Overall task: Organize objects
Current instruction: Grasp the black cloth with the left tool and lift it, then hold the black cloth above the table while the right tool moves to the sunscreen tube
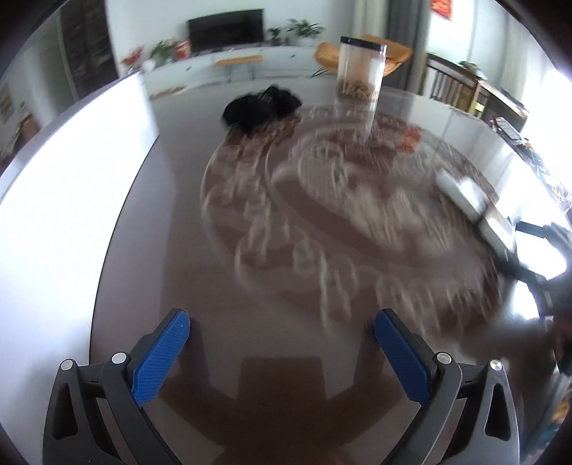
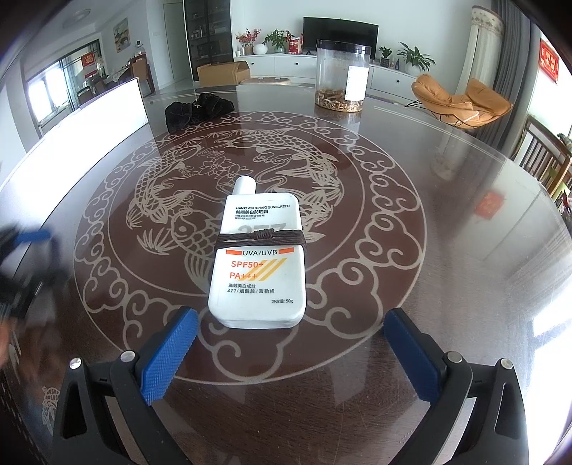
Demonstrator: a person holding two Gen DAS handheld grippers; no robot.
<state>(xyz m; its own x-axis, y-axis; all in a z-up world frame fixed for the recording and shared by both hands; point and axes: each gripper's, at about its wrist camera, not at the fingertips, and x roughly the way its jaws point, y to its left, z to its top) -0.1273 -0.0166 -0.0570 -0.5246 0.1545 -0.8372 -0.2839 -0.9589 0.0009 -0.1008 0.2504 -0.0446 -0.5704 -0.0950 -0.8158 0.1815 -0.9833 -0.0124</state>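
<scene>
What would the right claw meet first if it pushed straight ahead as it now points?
Most likely the sunscreen bottle, lying flat just beyond the open right claw, roughly centred between its fingers.

television (image 2: 340,31), orange chair (image 2: 461,102), cardboard box (image 2: 222,72)

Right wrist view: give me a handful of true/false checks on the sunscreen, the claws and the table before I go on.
1. The sunscreen bottle lies flat on the table. True.
2. A dark cord is wrapped around the bottle. True.
3. The right claw is clamped on the bottle. False: it is open, the bottle just beyond its fingertips.
4. The clear jar lies on its side. False: it stands upright.
5. The left claw holds nothing. True.
</scene>
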